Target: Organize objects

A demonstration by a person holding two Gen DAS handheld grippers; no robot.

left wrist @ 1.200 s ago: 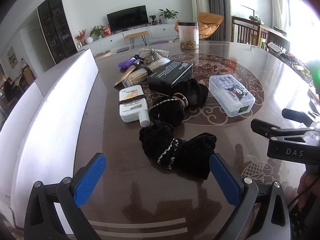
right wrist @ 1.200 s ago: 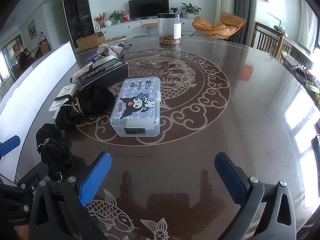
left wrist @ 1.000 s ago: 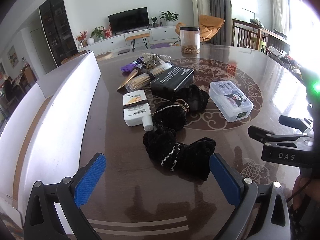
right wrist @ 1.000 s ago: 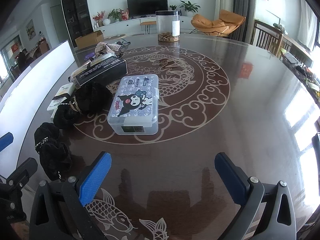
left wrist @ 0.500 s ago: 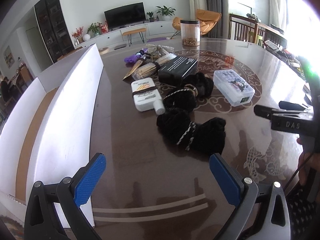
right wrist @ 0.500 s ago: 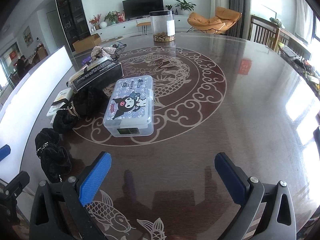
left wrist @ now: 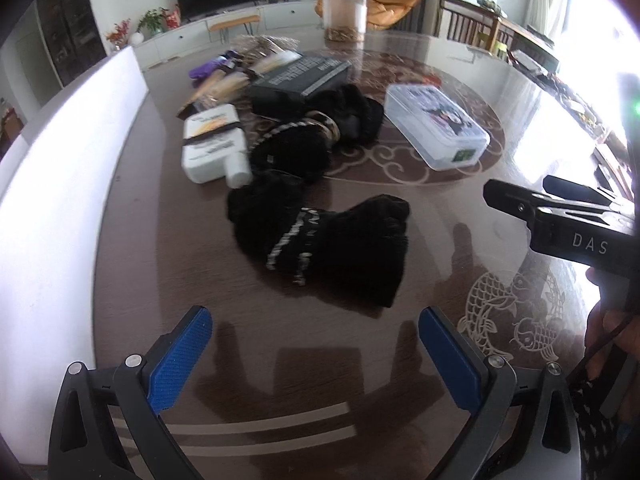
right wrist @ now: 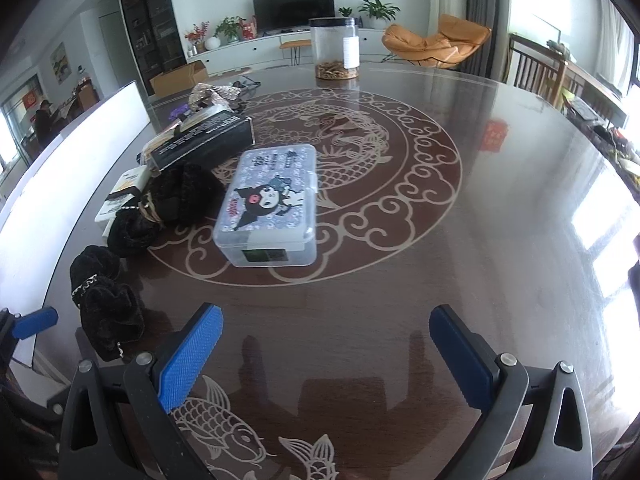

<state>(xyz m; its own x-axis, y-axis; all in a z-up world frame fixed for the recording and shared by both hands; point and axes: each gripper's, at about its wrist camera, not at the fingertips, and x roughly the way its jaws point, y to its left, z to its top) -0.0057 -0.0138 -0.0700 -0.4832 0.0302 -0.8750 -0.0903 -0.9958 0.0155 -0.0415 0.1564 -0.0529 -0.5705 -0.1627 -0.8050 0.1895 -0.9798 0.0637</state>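
Both grippers, my left gripper [left wrist: 316, 350] and right gripper [right wrist: 326, 346], hang spread and empty; the left lines up on the nearest black scrunchie [left wrist: 320, 240], likely my first pick.

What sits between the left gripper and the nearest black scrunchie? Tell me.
Nothing: in the left wrist view only bare table separates the open left gripper from the black scrunchie.

Black fuzzy scrunchie [left wrist: 320, 240] lies flat — clear lidded box [right wrist: 272, 208] near, cartoon sticker on top.
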